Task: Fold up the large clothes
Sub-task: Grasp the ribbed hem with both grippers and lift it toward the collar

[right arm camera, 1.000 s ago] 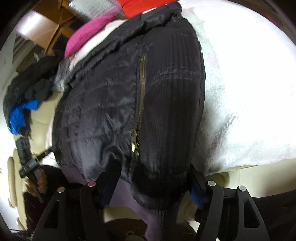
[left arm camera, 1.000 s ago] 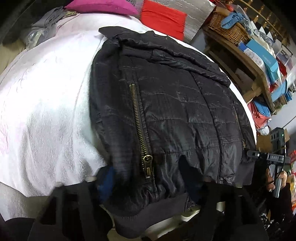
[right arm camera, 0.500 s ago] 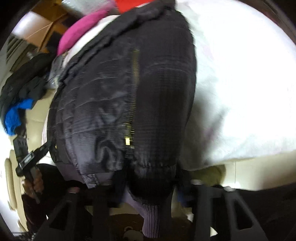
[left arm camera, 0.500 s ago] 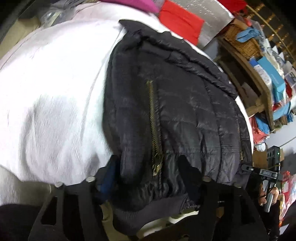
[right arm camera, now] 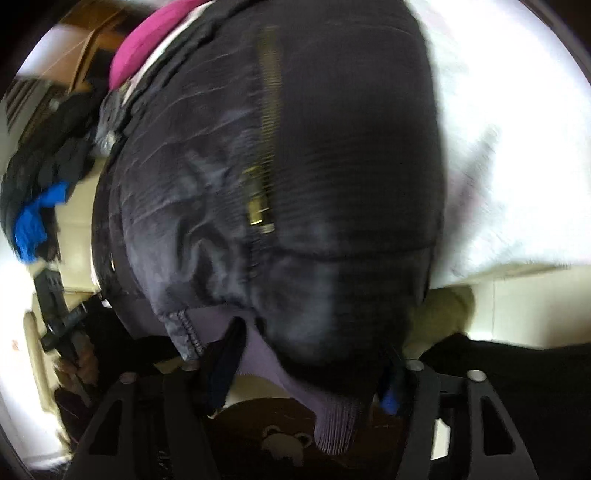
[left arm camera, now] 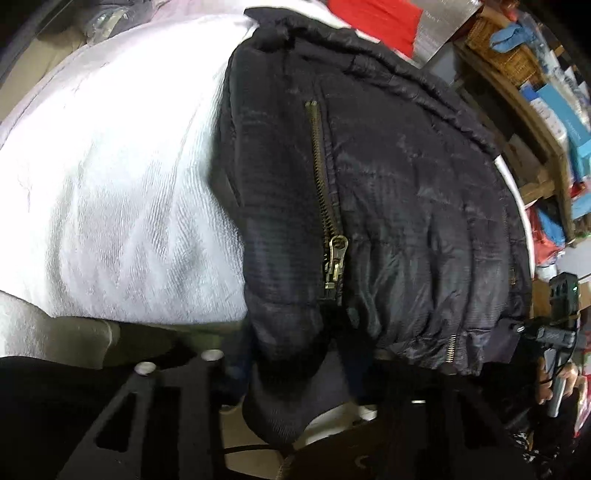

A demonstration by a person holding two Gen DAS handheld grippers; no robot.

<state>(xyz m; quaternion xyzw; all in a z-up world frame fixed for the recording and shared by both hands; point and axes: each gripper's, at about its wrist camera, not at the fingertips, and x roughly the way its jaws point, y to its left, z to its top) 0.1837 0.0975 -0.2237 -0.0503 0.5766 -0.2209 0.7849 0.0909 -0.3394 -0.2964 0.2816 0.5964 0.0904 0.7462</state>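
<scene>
Nearest the left wrist camera, the left gripper (left arm camera: 295, 373) has its two black fingers closed in on the ribbed hem of a black quilted puffer jacket (left arm camera: 388, 192), the knit band bunched between them and sagging toward the lens. Just beyond the grip, the brass zipper (left arm camera: 325, 199) of the jacket runs away from the camera, its pull tab hanging at the near end. The jacket lies spread across a white textured bedcover (left arm camera: 122, 177), its collar at the far end and its near hem hanging over the bed's edge. At the far right of that view the right gripper (left arm camera: 554, 332) shows small, held in a hand at the jacket's other hem corner.

In the right wrist view, blurred by motion, the right gripper (right arm camera: 306, 365) likewise pinches the jacket's (right arm camera: 332, 155) hem, a greyish ribbed cuff of fabric drooping between its fingers; a blue pad shows on the inner face of one finger (right arm camera: 389, 397). The white bedcover (right arm camera: 517, 166) stretches to the right of the garment. To the left, the left gripper (right arm camera: 61, 317) is seen in a hand beside the hem. Farther back lie a magenta cushion (right arm camera: 144, 55) by the collar and a dark heap of clothing with a blue patch (right arm camera: 33, 221).

At the far end of the left view, a red cloth (left arm camera: 373, 18) lies past the collar, and a cluttered wooden shelf (left arm camera: 524, 110) stands to the right.
</scene>
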